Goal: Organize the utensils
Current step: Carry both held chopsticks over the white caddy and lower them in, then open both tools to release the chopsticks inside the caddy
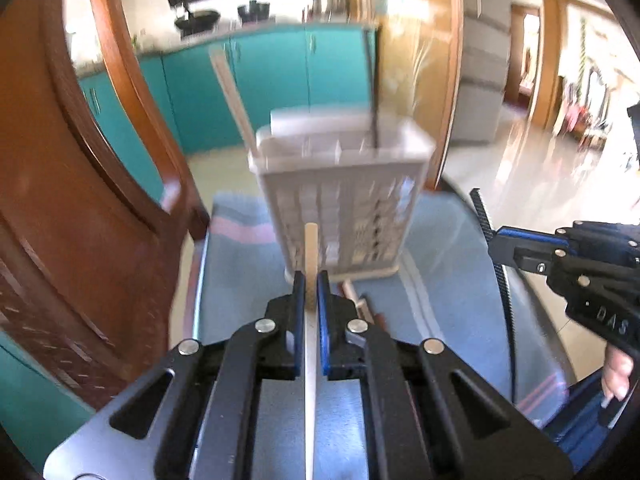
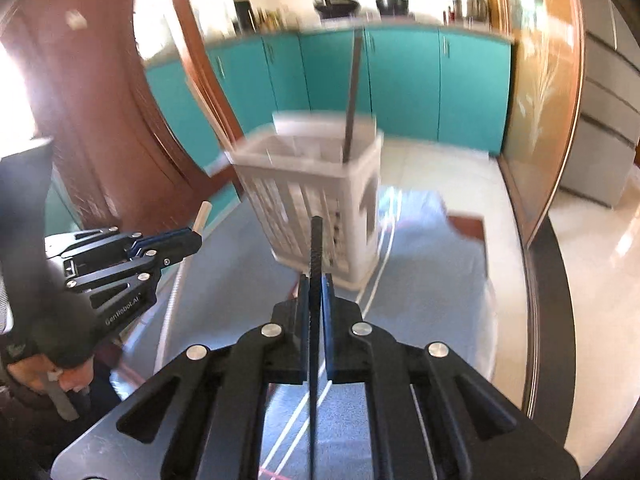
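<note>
A: What's on the left?

B: The left tool (image 1: 310,286) is pinching a pale wooden chopstick (image 1: 311,248), its tip pointing up toward the white slotted plastic utensil holder (image 1: 340,200)

A: And that holder?

B: It stands on the blue-covered tabletop (image 1: 240,272), with one pale wooden chopstick (image 1: 234,92) and one black chopstick (image 1: 374,80) upright inside

A: The right?

B: The right tool (image 2: 316,286) is clamped on a black ridged chopstick (image 2: 316,248), just before the holder
</note>
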The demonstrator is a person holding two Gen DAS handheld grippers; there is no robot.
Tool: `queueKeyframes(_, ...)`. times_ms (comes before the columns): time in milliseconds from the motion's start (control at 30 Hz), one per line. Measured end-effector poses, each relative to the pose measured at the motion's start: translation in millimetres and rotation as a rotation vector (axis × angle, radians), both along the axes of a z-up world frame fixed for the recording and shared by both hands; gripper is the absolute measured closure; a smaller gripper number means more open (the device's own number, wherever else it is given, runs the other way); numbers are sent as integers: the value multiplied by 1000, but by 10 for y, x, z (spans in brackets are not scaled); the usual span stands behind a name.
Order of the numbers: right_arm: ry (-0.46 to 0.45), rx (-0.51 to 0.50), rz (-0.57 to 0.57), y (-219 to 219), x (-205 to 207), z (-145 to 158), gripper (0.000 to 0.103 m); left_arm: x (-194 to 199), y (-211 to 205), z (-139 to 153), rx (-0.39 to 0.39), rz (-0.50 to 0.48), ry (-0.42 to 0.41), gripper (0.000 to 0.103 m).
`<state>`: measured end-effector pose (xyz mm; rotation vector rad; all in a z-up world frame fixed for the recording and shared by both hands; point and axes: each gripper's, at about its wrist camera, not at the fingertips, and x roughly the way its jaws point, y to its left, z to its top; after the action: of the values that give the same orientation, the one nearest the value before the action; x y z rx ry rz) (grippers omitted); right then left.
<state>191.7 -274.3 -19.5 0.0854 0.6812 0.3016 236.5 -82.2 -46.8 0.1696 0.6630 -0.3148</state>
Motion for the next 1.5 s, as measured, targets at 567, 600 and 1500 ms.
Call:
queueKeyframes(567,-299,81,-8,-79,-130,1184,96,-317,25,955,-25,27,-233,96)
queueKeyframes(600,-303,81,-8,-65,-100,1223,96,-302,9,1021,-23,27,-247,96)
queueKeyframes(1500,-222,66,-170,-147,1076,758,96,383,191,1537,-209,37,-259,96)
